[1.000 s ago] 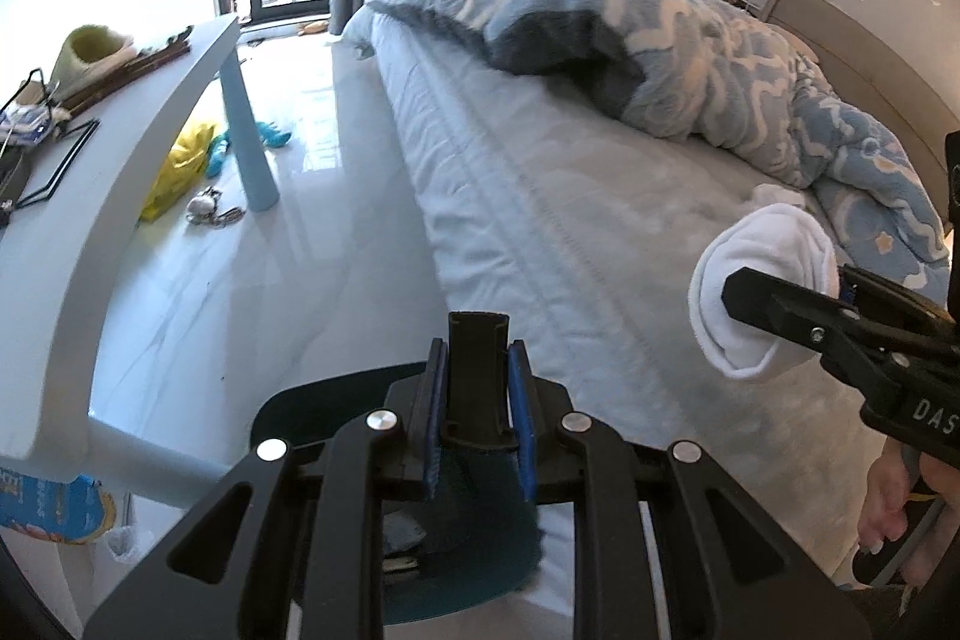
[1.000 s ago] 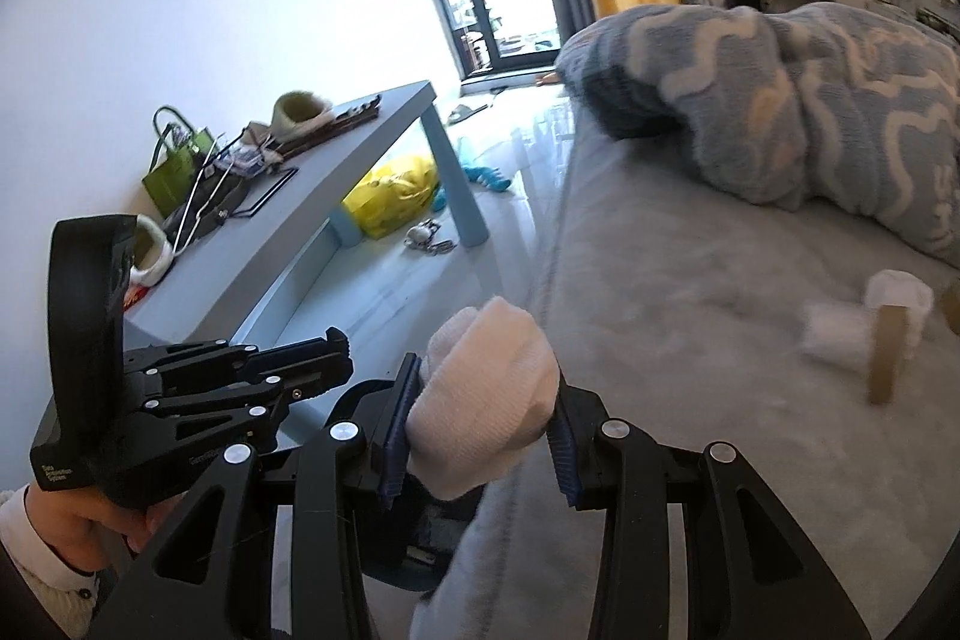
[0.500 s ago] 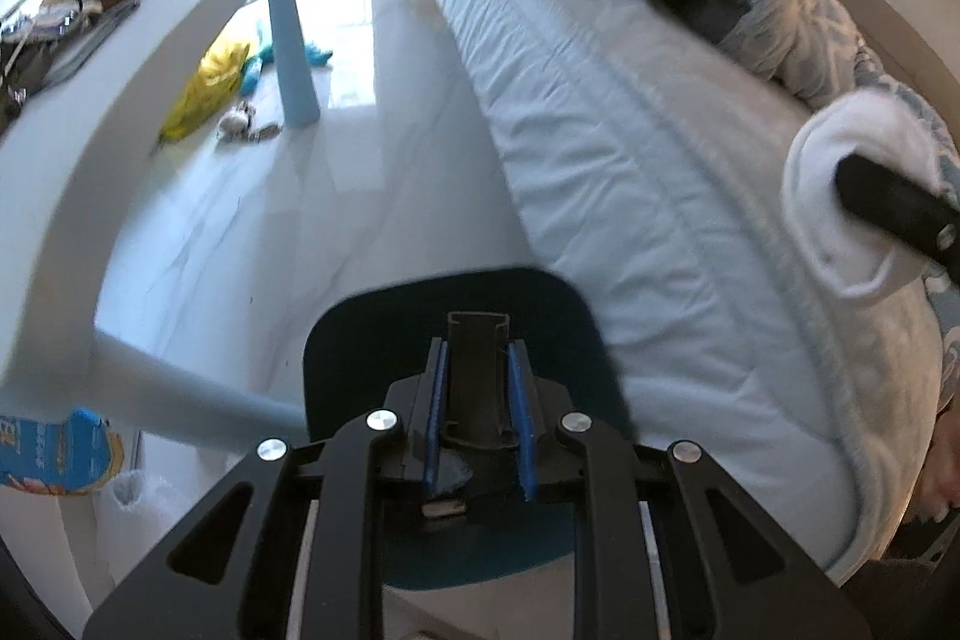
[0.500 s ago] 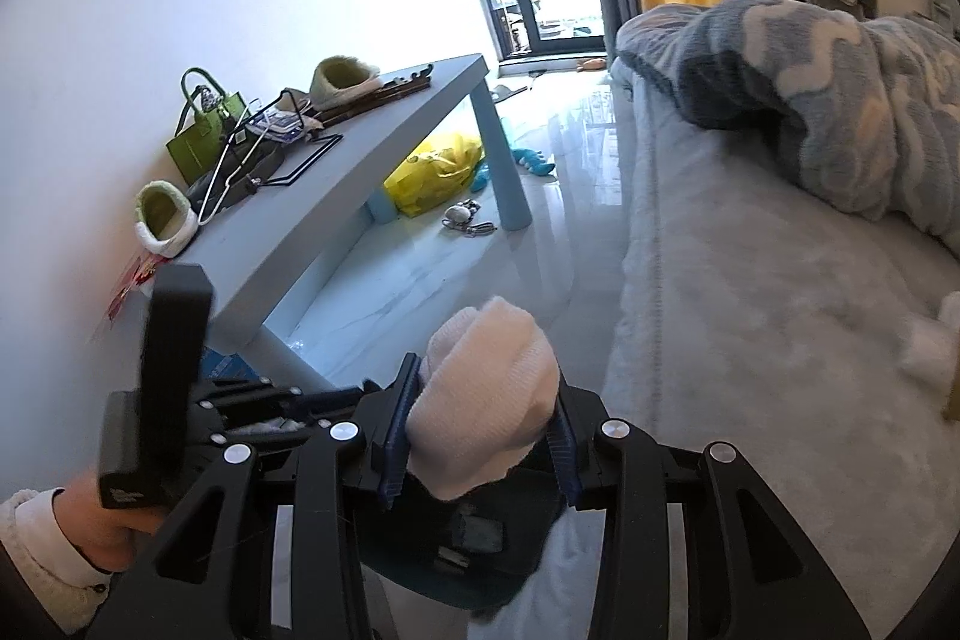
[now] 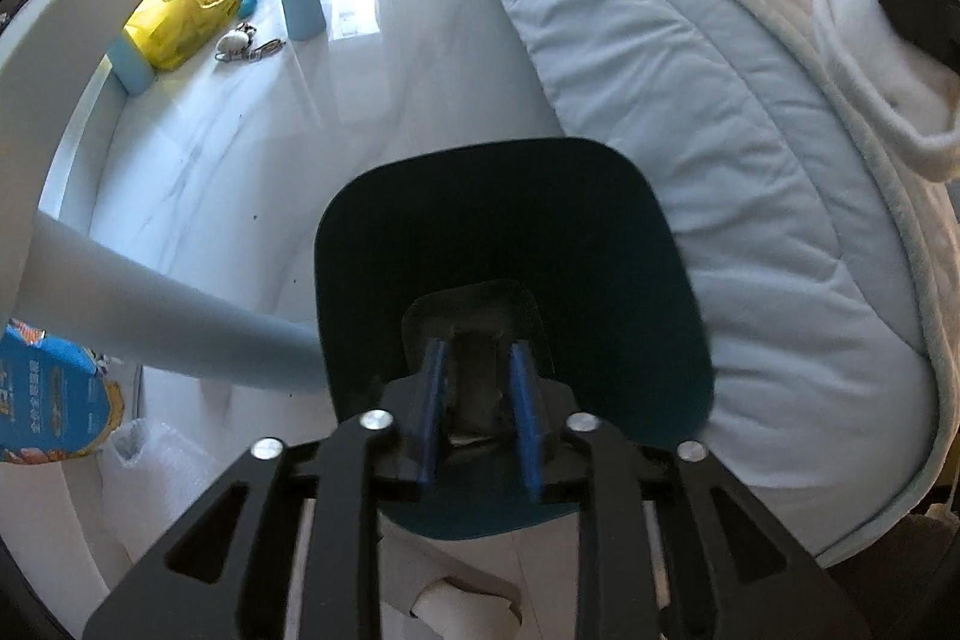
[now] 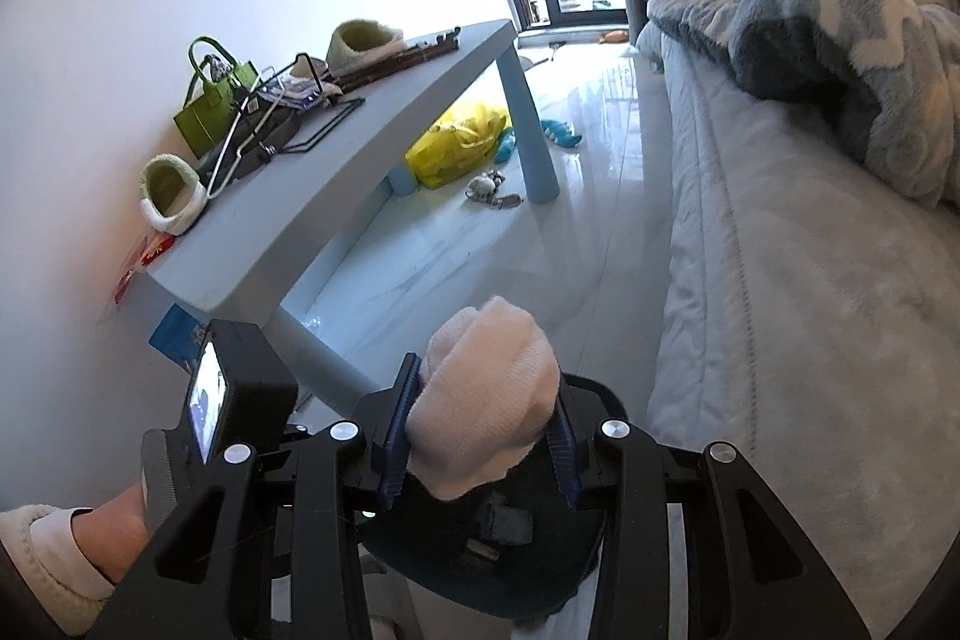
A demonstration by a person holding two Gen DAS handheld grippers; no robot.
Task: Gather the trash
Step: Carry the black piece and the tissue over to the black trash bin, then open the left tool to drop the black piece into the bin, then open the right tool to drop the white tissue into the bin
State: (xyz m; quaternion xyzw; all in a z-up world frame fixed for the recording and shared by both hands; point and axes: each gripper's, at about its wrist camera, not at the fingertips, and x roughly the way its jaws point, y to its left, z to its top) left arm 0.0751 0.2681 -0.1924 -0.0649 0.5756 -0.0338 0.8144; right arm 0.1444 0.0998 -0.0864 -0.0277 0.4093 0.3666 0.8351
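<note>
Sock (image 6: pixel 483 403), one, in right hand-held gripper (image 6: pixel 480 430)

Open floor (image 5: pixel 252 148) lane runs far between table (image 6: pixel 384 112) left and bed (image 5: pixel 690 112) right; table leg (image 5: pixel 168 316) crosses near left, yellow bag (image 5: pixel 186 10) far left.

Pale blue table (image 6: pixel 384 124) with green handbag (image 6: pixel 210 112), two fuzzy slippers (image 6: pixel 171 196) (green-lined), wire hangers (image 6: pixel 288 112).
</note>
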